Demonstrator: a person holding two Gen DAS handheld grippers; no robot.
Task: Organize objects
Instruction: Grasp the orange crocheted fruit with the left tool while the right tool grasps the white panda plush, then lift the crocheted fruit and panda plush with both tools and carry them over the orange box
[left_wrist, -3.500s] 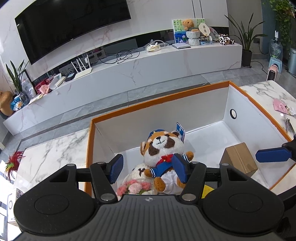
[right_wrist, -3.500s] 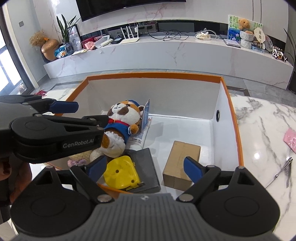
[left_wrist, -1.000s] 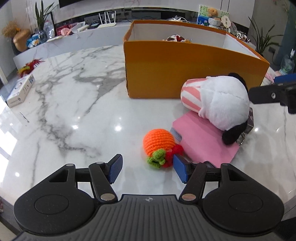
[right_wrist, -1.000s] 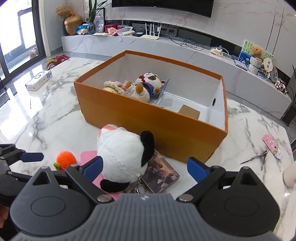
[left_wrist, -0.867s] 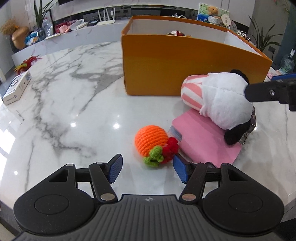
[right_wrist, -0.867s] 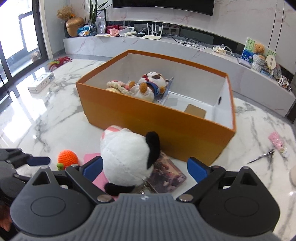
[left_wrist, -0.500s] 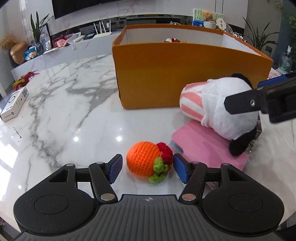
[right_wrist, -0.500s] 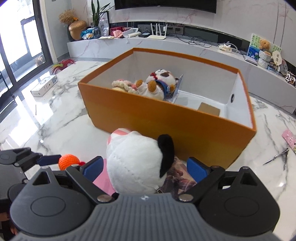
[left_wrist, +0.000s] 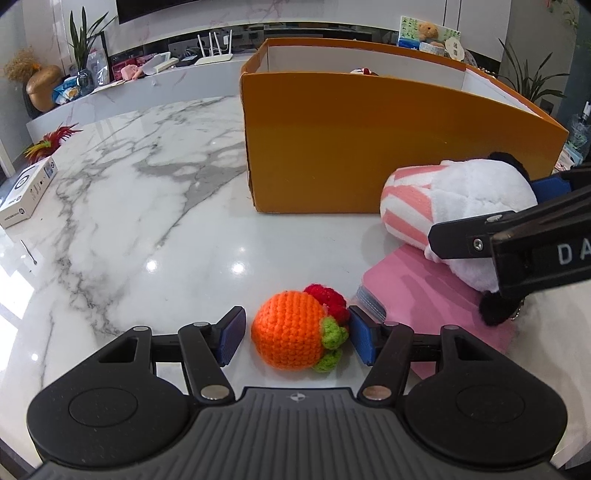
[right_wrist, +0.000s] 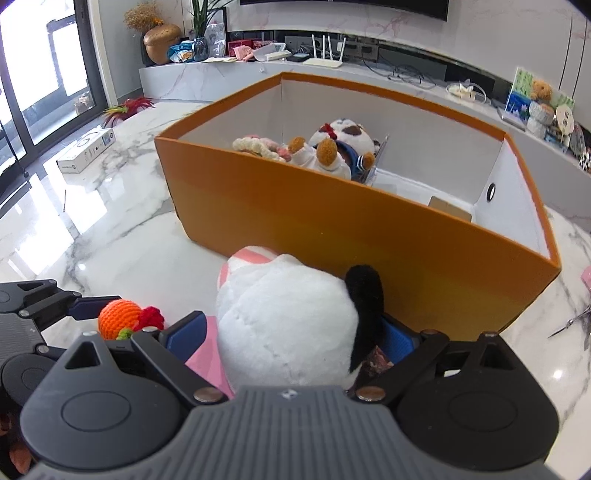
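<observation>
Both pickups are pending: the open left gripper (left_wrist: 295, 334) straddles the crocheted orange (left_wrist: 291, 334), the open right gripper (right_wrist: 291, 338) the plush panda (right_wrist: 288, 321); closing comes next.

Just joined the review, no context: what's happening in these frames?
A person is tidying toys into the orange box with two handheld grippers. The left gripper is open around the crocheted orange toy on the marble table. The right gripper is open around the white plush lying on a pink book. Neither is lifted. A sailor-suited plush is already inside the box.
</observation>
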